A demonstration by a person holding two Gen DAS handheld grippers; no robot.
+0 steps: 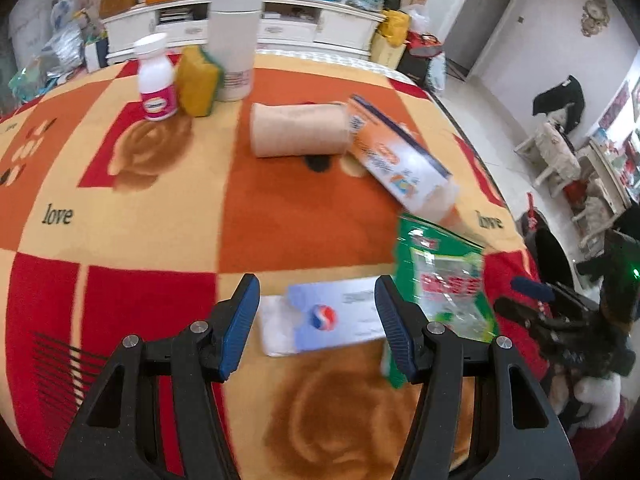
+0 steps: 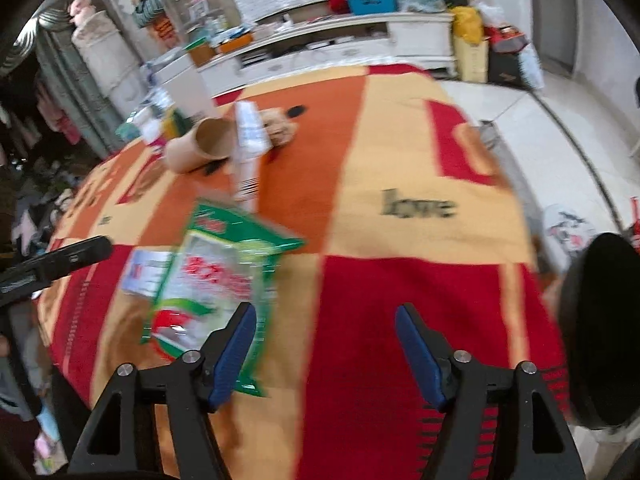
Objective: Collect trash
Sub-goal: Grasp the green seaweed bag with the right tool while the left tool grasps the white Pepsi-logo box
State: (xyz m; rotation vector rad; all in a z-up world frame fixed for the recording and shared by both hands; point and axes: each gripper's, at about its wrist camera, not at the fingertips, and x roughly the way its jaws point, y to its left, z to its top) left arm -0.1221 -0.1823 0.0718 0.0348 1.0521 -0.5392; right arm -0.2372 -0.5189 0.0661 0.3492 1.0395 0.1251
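Four pieces of trash lie uncollected on the blanket [image 1: 168,184]: green wrapper [image 1: 444,280] at three o'clock, white packet [image 1: 332,320], box [image 1: 396,156], cardboard tube [image 1: 298,130] at twelve. We hold left gripper [image 1: 316,320] and right gripper [image 2: 326,344] wide, empty.

Bare blanket [image 2: 400,280] right; green packet [image 2: 224,276] apparently blocks left.

I am looking into a lived-in home; a patterned blanket [image 1: 120,184] is covering the counter; a white cabinet [image 1: 280,24] is overflowing with clutter; chairs [image 1: 556,152] are standing on tiled floor [image 1: 492,120].
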